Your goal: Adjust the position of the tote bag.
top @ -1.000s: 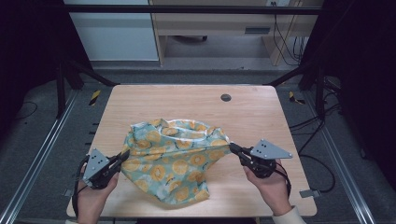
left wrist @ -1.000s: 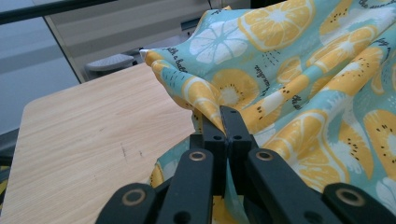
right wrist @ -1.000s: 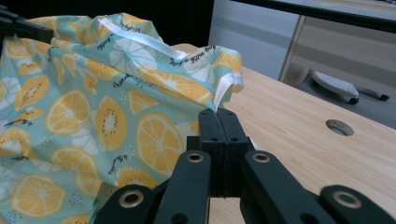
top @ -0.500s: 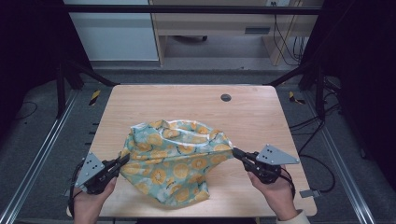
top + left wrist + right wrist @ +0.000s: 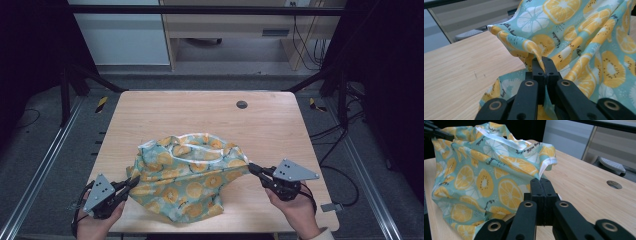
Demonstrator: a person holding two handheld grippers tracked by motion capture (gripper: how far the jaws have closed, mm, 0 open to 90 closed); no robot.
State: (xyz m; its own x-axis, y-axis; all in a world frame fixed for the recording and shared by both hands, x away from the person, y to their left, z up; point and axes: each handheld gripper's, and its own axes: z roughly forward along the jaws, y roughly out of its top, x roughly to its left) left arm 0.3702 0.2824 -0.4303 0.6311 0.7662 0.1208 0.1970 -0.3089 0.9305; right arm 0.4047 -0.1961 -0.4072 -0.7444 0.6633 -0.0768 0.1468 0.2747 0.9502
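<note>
A teal cloth with orange-slice and kiwi print and white trim [image 5: 190, 172] lies bunched on the near half of the wooden table [image 5: 200, 115]. My left gripper [image 5: 131, 182] is shut on the cloth's left edge [image 5: 534, 50], a fold pinched between its jaws. At the other side, my right gripper [image 5: 252, 169] is shut on the cloth's right corner [image 5: 546, 165], close to the white trim. The cloth [image 5: 481, 175] sags between the two grippers, held a little off the table at both ends. A hand holds each gripper from the table's near edge.
A round dark grommet hole [image 5: 242, 104] sits in the table's far right part; it shows as well in the right gripper view as the hole [image 5: 614, 184]. Metal frame rails [image 5: 45, 165] run along both sides of the table. A desk and cables stand beyond the far edge.
Both grippers have drawn back toward the near edge and slightly apart, pulling the cloth with them. The cloth is stretched wider and sits closer to the person.
</note>
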